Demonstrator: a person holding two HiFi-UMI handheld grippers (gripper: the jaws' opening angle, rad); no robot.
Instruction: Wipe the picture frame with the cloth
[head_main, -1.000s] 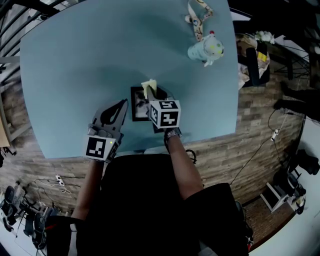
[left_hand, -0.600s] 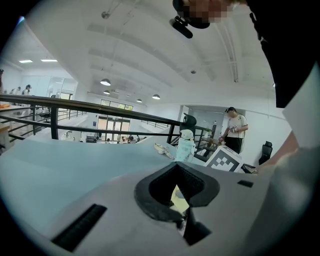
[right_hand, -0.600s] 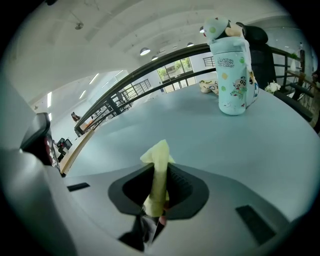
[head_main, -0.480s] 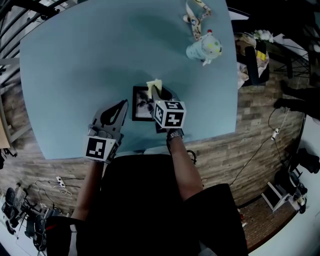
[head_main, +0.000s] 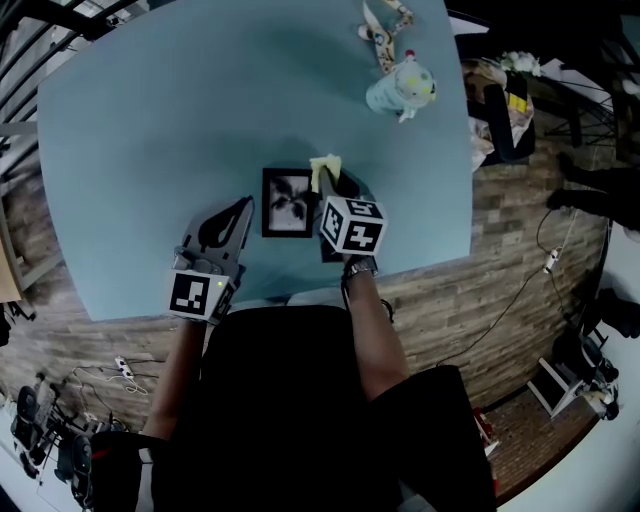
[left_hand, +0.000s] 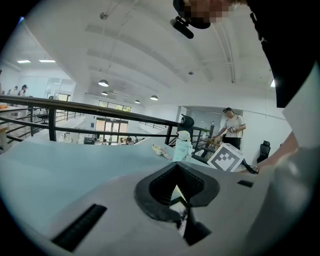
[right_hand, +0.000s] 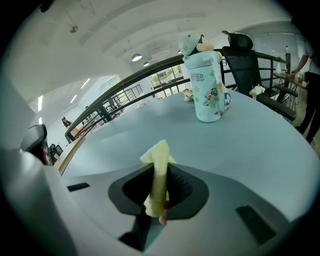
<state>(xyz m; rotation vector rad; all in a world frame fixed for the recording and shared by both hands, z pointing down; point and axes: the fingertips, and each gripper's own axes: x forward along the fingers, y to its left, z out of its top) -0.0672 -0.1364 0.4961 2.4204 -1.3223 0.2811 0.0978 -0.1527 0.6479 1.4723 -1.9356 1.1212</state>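
Right gripper, head view: the right gripper (head_main: 335, 192) is clamped on the yellow cloth (head_main: 325, 166), which sticks out ahead of its tips.
Picture frame, head view: the picture frame (head_main: 287, 203) lies flat on the blue table (head_main: 140, 150), just left of the right gripper and just ahead-right of the left gripper (head_main: 240, 212). It is fully uncovered.
Change, head view: a second ago the cloth sat over the frame and the right gripper hid much of it. The gripper has since slid right, so the cloth is now past the frame's upper right corner. That reads as one stroke finished, and another pass would mean coming back left.
Left gripper, head view: it rests on the table beside the frame and looks unchanged.
Left gripper, left gripper view: its jaws are drawn together with nothing held, and only a thin slit shows between the pads. This view shows no clear sign of the frame. It does show the right gripper's marker cube (left_hand: 229, 157) ahead-right and the bottle (left_hand: 183, 146) beyond.
Right gripper, right gripper view: the pads pinch a folded strip of cloth (right_hand: 159, 160) that stands upright. This grip is hidden under the cube in the head view.
Beyond, right gripper view: the bottle (right_hand: 207, 87) is well ahead, and the frame is out of sight.
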